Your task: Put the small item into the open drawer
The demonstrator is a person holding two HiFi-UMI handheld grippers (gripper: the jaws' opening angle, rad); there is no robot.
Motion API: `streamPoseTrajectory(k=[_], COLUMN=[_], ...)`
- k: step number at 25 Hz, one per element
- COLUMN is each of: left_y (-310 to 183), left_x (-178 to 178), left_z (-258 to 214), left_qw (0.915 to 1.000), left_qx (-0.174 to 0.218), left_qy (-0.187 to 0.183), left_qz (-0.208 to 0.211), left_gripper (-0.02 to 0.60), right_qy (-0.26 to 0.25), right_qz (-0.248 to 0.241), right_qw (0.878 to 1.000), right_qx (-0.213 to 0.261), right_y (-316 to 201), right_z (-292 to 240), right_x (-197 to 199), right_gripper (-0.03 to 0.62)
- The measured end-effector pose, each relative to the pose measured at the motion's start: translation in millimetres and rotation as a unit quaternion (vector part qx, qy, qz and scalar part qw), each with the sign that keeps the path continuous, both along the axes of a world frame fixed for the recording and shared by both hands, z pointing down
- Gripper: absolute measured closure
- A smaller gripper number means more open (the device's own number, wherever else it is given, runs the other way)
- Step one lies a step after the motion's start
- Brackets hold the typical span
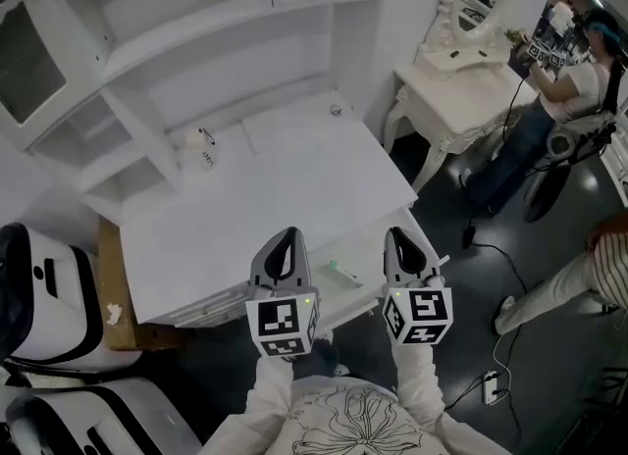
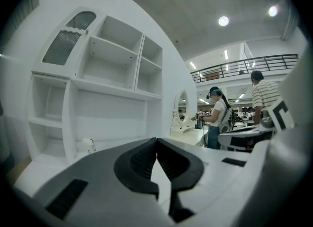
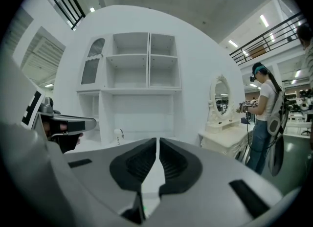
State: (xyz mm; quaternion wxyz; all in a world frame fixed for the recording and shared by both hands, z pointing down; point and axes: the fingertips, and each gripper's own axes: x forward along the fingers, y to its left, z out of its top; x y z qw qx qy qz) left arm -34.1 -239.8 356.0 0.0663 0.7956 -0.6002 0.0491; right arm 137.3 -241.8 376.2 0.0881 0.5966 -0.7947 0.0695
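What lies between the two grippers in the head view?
The open drawer with a small item inside shows between left gripper and right gripper in the head view.

**No Legible Writing Anywhere**

No word, number or brand name could be read in any view. The only signs were black-and-white square markers on the cubes of the left gripper (image 1: 287, 233) and the right gripper (image 1: 397, 232), which showed patterns rather than letters. Tiny dark marks (image 1: 208, 157) on the white desk (image 1: 294, 178) were too small to read.
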Motion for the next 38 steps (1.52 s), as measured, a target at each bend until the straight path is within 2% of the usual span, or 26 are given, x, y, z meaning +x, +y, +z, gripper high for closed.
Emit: streamPoseTrajectory(k=[8,38], left_y=[9.0,23.9], left_x=[-1.6,-1.3], left_z=[-19.0,-23.7], left_qw=[0.9998,0.9996], left_qx=[0.019,0.025], left_qy=[-0.001,-0.004], left_qz=[-0.006,-0.012], left_gripper=[0.577,0.577], right_qy=[-0.008,-0.016], right_qz=[0.005,0.000], right_qw=[1.000,0.999], right_qx=[0.024,0.033], right_y=[7.5,18.4], right_z=[-21.3,-28.8], right_x=[4.1,6.1], right_gripper=[0.576,0.580])
